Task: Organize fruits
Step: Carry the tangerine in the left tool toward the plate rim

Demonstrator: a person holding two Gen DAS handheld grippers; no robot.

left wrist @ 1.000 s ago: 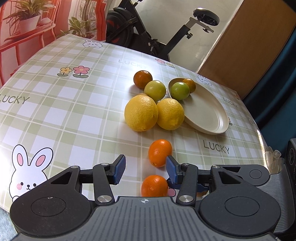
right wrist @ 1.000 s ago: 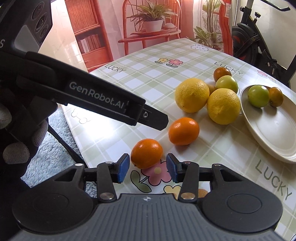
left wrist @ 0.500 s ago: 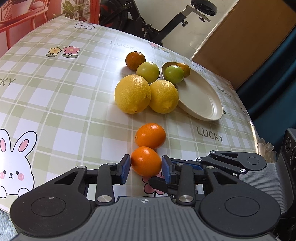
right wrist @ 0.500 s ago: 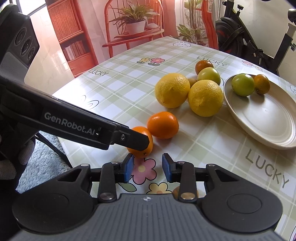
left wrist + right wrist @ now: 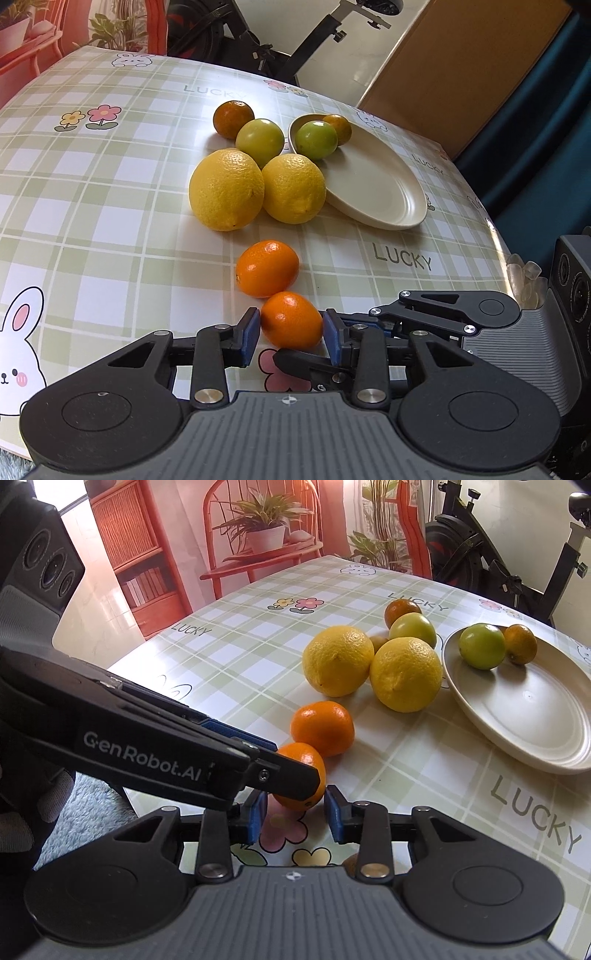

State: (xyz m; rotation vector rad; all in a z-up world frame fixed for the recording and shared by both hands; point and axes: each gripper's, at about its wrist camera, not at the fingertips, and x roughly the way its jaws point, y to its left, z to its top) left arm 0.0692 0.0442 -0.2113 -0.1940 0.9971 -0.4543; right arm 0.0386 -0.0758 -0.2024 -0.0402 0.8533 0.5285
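Near orange (image 5: pixel 291 320): small, oval, glossy, bright orange skin with a pale speck on its left side. It sits on the table (image 5: pixel 92 192) low in the middle of the left view, just touching a second orange (image 5: pixel 267 268) above it.

Left claw (image 5: pixel 291 326): the blue pads are together on the near orange, one on each flank.

Right claw (image 5: pixel 295 808): the pads stand slightly apart, with the flower print showing between them. The near orange's lower edge lies at their tips. I cannot tell whether either pad touches it.

Change from one second ago: my left claw was wide then, with the near orange low between its fingers and ungripped; now it is clamped on it. My right claw has narrowed. In the right view, the left claw's black finger now crosses in front of the near orange, which was unobstructed before. The other fruit has not shifted.

Rest of the fruit: two big lemons (image 5: pixel 226 190) lie side by side at centre. Behind them are a green fruit (image 5: pixel 259 140) and a dark orange fruit (image 5: pixel 233 119). The cream plate (image 5: pixel 380 192), right of centre, carries another green one and a small dark orange one at its far end.

Surface: green-and-white check cloth printed with rabbits, flowers and "LUCKY".

Room: an exercise bike (image 5: pixel 314 44) stands behind the table. In the right view there is a red chair holding a potted plant (image 5: pixel 266 535) at upper centre and a grey rug (image 5: pixel 85 801) at lower left.
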